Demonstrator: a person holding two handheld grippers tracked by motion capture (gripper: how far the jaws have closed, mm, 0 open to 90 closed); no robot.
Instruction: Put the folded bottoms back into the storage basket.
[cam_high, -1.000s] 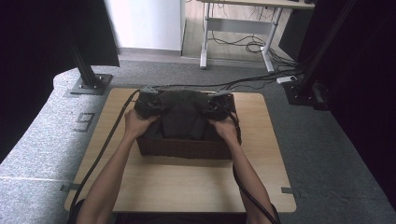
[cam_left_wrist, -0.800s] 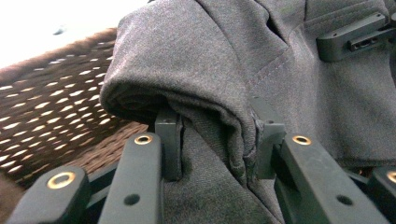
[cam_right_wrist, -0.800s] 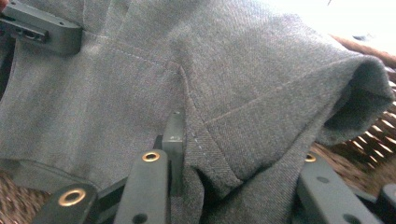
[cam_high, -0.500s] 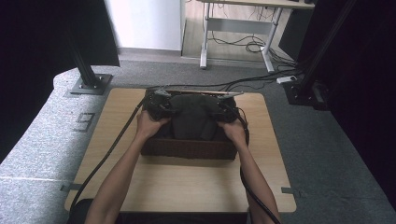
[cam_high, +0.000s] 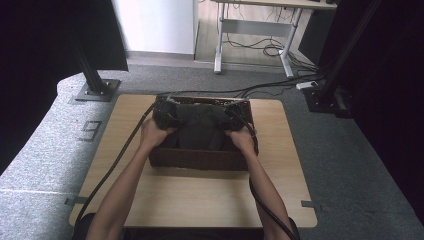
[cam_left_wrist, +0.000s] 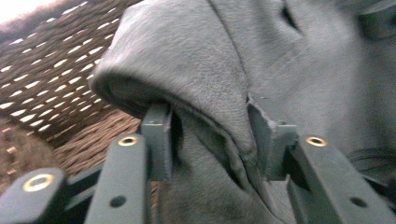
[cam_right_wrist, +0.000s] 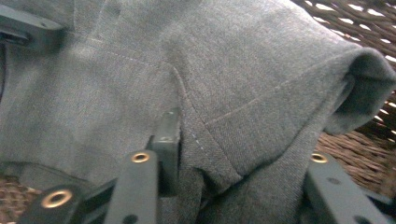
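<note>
garment (cam_high: 199, 131) = folded grey cloth, down inside wicker basket (cam_high: 200, 159) at table (cam_high: 200, 200) far-centre | L gripper (cam_left_wrist: 210, 140) + R gripper (cam_right_wrist: 233, 154): jaws just been opening, cloth between, slack, pads off | placing ~done; left: pull both out

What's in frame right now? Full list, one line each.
garment: 1, dark grey, folded, in the basket, between both grippers
basket: 1, dark brown wicker, on the table, toward its far side
table: 1, light wood, centre of the high view
desk frame: 1, white legs, on the floor beyond the table
floor cables: several, black, under the desk
stand bases: 2, black, left and right of the table
left hand-held gripper: 1, black, jaws just opened, fabric fold between them
right hand-held gripper: 1, black, jaws just opened, fabric fold between them
forearms: 2, reaching in from the bottom edge
</note>
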